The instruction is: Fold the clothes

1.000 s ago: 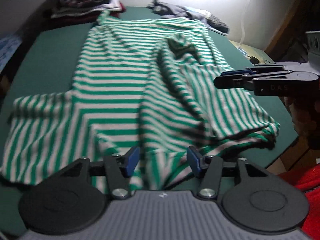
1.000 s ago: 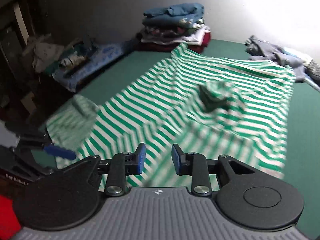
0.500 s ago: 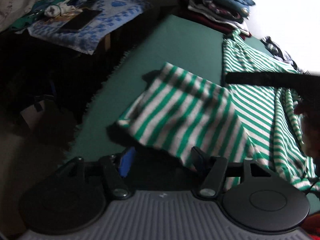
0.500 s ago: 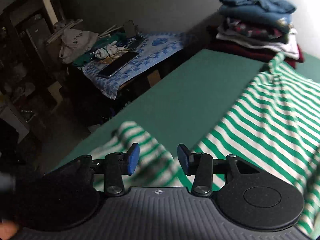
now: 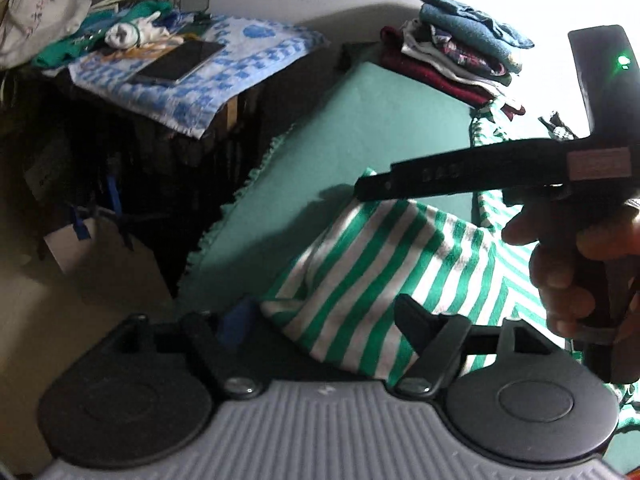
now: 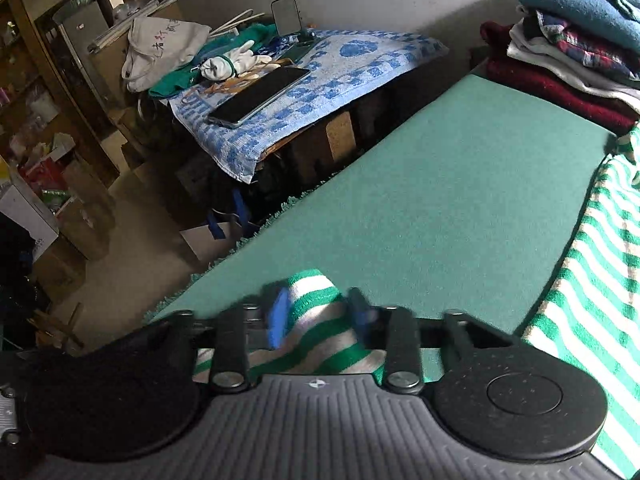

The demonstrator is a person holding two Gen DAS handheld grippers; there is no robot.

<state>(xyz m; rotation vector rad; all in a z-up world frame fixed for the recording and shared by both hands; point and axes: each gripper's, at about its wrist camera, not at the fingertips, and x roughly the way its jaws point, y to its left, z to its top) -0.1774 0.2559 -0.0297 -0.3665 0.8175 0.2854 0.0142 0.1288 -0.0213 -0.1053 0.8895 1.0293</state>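
Observation:
A green-and-white striped shirt (image 5: 400, 264) lies on the green table cover (image 5: 360, 128). Its left sleeve points toward the table's left edge. My left gripper (image 5: 326, 316) is wide open, with the sleeve's near hem lying between its fingers. In the left wrist view my right gripper (image 5: 460, 176) reaches in from the right above the sleeve's far edge, held by a hand (image 5: 580, 272). In the right wrist view my right gripper (image 6: 319, 314) is open, its blurred fingers either side of the sleeve end (image 6: 316, 320). The shirt body (image 6: 592, 280) runs along the right.
A stack of folded clothes (image 6: 580, 40) sits at the far end of the table cover (image 6: 440, 200). Left of the table, a low side table under a blue-and-white towel (image 6: 320, 92) holds a tablet (image 6: 260, 96) and gloves. Boxes crowd the floor by the table's left edge.
Both views have swung left from the shirt's body to its left sleeve. Both grippers have dropped to the sleeve end, and the right gripper's fingers now straddle it, slightly closer together.

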